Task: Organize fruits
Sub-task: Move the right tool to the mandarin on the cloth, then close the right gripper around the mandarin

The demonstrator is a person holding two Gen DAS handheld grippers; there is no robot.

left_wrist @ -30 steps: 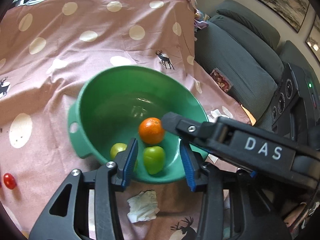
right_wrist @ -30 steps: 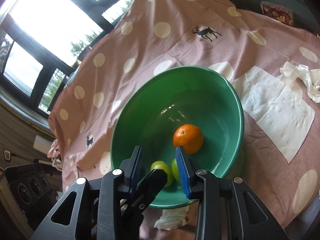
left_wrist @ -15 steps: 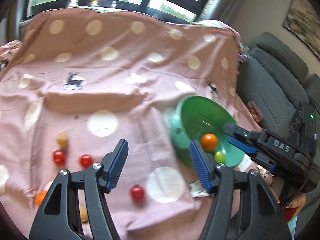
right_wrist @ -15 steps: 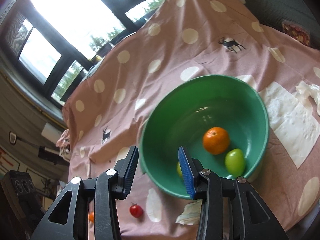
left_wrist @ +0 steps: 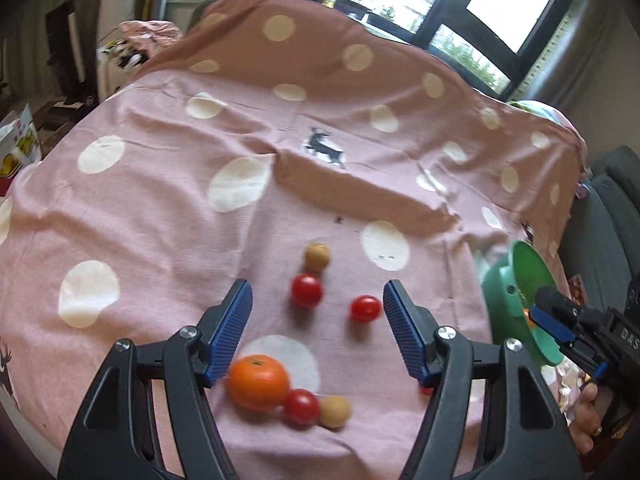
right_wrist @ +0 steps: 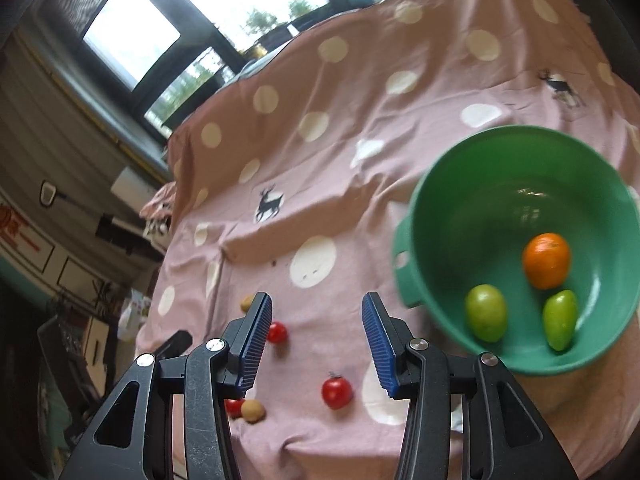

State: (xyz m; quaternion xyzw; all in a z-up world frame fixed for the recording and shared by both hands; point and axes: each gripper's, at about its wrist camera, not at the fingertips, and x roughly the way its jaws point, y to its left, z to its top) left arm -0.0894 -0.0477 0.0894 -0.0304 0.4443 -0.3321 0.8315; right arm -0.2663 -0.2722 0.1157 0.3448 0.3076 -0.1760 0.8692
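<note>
Your left gripper point(left_wrist: 318, 330) has swung off the green bowl point(left_wrist: 520, 300), which now sits at the right edge of its view, and looks over loose fruit on the pink cloth point(left_wrist: 160, 208). Its jaws are opening (nothing between them). Your right gripper point(right_wrist: 316, 340) has slid left too, jaws opening, empty; the bowl point(right_wrist: 424, 216) lies to its right.

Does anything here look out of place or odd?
Yes. Several fruits lie loose on the cloth outside the green bowl: an orange, red tomatoes and small tan fruits. Nothing looks spilled or damaged.
</note>
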